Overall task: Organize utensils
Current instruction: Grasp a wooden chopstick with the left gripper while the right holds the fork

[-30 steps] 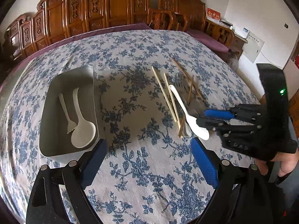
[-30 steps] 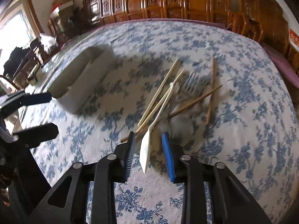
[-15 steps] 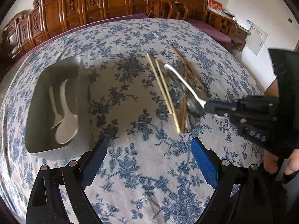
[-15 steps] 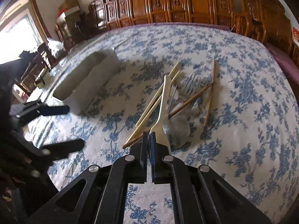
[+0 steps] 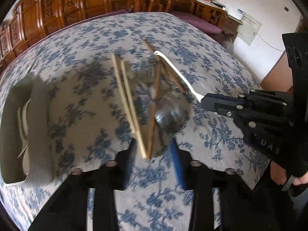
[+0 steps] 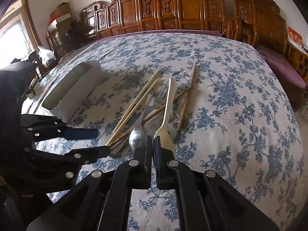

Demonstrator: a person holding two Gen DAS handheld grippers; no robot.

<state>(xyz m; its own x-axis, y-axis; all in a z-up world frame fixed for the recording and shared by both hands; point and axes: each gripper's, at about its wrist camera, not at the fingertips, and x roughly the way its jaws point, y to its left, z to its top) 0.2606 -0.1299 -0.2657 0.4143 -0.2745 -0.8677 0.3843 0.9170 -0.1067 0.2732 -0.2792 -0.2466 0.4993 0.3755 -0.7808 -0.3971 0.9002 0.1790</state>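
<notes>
My right gripper (image 6: 153,144) is shut on the bowl end of a white spoon (image 6: 167,107), whose handle sticks out over the pile. The left wrist view shows that gripper (image 5: 204,100) coming in from the right with the spoon (image 5: 177,73). My left gripper (image 5: 152,154) is closing around the near ends of two pale chopsticks (image 5: 125,92) and a brown chopstick (image 5: 156,88); its pads stand clear of them. A metal spoon (image 5: 169,115) lies just beyond. The grey tray (image 5: 11,115) at the left holds white utensils.
A metal fork (image 6: 163,94) and a second brown chopstick (image 6: 187,98) lie in the pile on the blue-flowered tablecloth (image 6: 240,115). Carved wooden chairs (image 6: 173,9) ring the far side of the table. A person's hand (image 5: 288,175) holds the right gripper.
The right gripper shut on the white spoon's bowl and raised it off the pile. The left gripper moved right and down to the chopstick ends, and its jaws narrowed.
</notes>
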